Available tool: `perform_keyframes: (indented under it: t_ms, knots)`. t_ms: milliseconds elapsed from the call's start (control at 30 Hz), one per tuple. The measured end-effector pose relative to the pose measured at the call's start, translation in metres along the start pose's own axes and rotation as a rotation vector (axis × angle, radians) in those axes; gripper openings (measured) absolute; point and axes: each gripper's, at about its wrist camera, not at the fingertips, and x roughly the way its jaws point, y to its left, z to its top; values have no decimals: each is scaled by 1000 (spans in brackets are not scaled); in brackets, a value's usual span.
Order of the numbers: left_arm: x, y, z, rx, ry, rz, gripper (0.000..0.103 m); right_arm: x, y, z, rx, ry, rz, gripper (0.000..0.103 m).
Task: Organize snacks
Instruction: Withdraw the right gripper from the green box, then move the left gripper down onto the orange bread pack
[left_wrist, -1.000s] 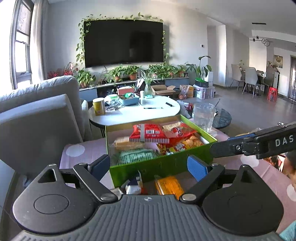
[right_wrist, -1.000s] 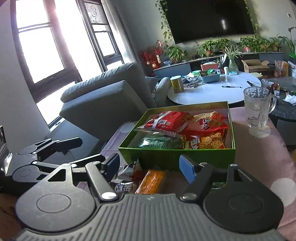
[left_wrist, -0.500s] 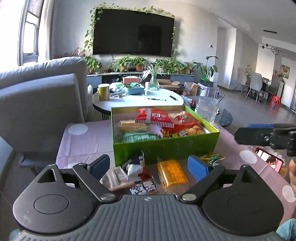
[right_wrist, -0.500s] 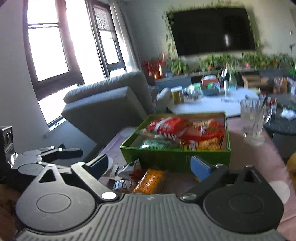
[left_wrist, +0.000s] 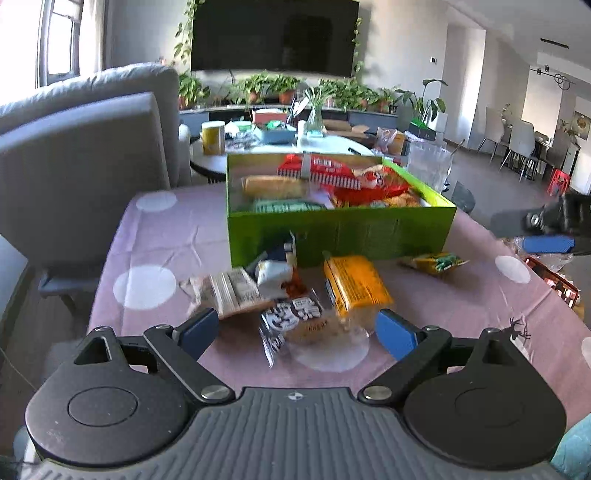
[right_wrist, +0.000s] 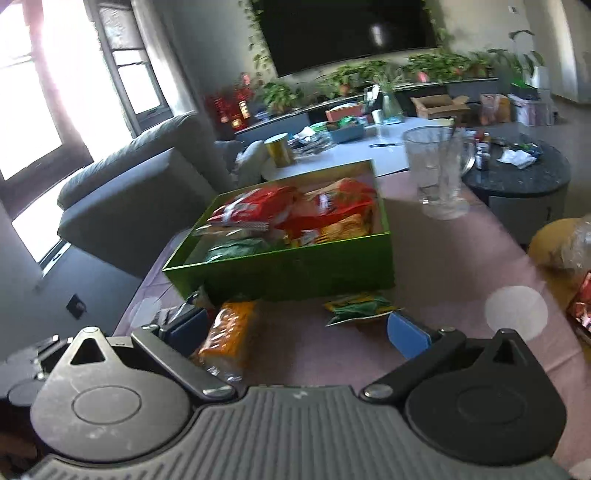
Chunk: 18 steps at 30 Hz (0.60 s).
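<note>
Pink tablecloth (left_wrist: 155, 236): orange snack pack (left_wrist: 356, 286) between left hand-held gripper (left_wrist: 297, 332) fingers.

A creased mauve cloth with white dots (left_wrist: 162, 236) is covering the table. The green cardboard box (left_wrist: 369, 229) is looking matt, the orange plastic snack packet (left_wrist: 354, 284) glossy, the clear glass mug (right_wrist: 436, 173) shining.

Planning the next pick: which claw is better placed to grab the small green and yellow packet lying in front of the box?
Right, probably. The green and yellow packet lies just ahead of the open right claw, near its right finger. From the left claw it sits far off to the right, beyond the orange pack.
</note>
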Motion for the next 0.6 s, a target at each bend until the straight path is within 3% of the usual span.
perform_keyframes:
  t_ms: [300, 600]
  knots:
    - [12, -16, -4, 5, 34, -39, 92, -6, -15, 4, 35, -5, -44, 60]
    - [33, -39, 12, 18, 50, -60, 92, 9, -17, -6, 4, 23, -71, 60]
